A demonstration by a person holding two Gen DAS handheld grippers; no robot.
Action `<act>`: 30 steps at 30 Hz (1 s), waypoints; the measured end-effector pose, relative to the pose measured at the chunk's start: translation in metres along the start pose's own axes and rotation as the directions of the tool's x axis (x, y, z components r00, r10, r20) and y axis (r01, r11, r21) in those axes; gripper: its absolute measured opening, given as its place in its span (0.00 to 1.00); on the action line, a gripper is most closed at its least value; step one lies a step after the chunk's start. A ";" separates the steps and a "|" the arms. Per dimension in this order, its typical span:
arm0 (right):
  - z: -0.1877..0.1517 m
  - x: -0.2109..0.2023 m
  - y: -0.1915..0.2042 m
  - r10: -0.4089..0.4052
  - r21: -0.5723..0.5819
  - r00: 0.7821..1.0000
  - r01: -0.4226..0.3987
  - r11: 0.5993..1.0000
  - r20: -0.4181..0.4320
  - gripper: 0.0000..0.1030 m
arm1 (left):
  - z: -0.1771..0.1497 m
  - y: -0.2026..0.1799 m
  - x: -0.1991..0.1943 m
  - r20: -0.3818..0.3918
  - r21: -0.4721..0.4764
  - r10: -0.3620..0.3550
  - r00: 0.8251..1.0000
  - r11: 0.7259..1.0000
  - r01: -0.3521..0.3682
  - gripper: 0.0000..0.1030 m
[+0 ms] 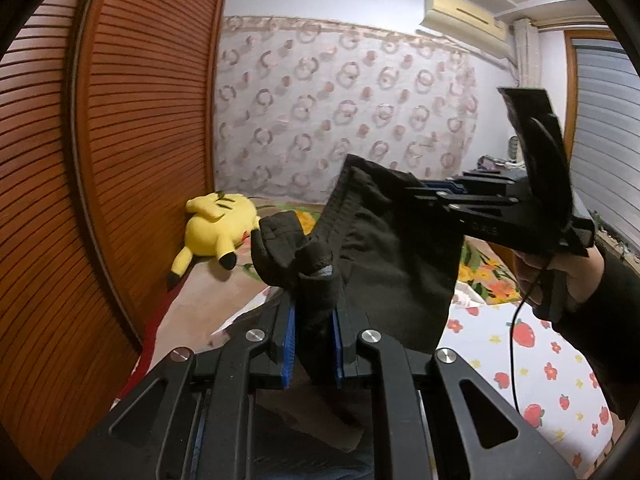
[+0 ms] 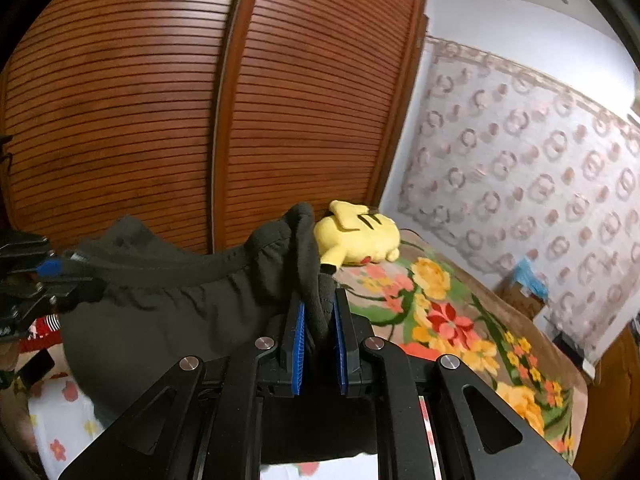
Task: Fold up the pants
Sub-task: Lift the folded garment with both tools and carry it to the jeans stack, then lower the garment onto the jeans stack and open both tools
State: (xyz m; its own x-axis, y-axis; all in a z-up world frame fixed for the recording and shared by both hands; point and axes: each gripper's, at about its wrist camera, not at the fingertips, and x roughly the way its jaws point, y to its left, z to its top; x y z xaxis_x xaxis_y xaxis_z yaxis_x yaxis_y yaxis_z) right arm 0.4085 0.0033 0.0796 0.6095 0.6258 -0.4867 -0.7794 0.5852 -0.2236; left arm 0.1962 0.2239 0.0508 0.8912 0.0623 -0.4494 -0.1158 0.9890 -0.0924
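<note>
Dark grey pants (image 1: 384, 256) hang in the air above the bed, stretched between both grippers. My left gripper (image 1: 314, 316) is shut on a bunched corner of the cloth, its blue pads pressed on both sides. In the left wrist view my right gripper (image 1: 436, 188) reaches in from the right, held by a hand (image 1: 560, 276), gripping the other end of the waistband. The right wrist view shows my right gripper (image 2: 320, 316) shut on the elastic waistband of the pants (image 2: 172, 312), with my left gripper (image 2: 60, 276) at the far left edge holding the opposite end.
A yellow plush toy (image 1: 218, 232) (image 2: 360, 236) lies at the head of the bed beside the brown slatted wardrobe doors (image 2: 160, 120). The bed has a flowered blanket (image 2: 460, 320) and a strawberry-print sheet (image 1: 540, 380). A patterned curtain (image 1: 344, 104) covers the far wall.
</note>
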 end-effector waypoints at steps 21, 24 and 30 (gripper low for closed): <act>-0.006 0.016 -0.003 0.031 0.114 0.999 -0.033 0.993 0.022 0.34 | -0.002 0.010 0.006 -0.039 -0.017 0.055 0.998 0.998 -0.056 0.65; -0.011 0.005 0.000 0.036 0.131 0.999 -0.040 0.991 0.032 0.39 | -0.001 0.007 0.003 -0.032 -0.013 0.041 0.999 0.999 -0.041 0.74; -0.028 -0.002 0.005 0.089 0.151 0.996 -0.091 0.984 0.017 0.40 | -0.005 -0.001 0.014 -0.061 0.008 0.025 0.998 1.000 -0.025 0.74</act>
State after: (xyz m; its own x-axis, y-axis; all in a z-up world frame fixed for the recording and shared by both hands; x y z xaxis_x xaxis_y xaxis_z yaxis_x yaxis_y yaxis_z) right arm 0.3987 -0.0094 0.0561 0.5397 0.6844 -0.4902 -0.8008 0.5970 -0.0480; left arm 0.2068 0.2229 0.0396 0.8596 0.0789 -0.5048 -0.1345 0.9881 -0.0746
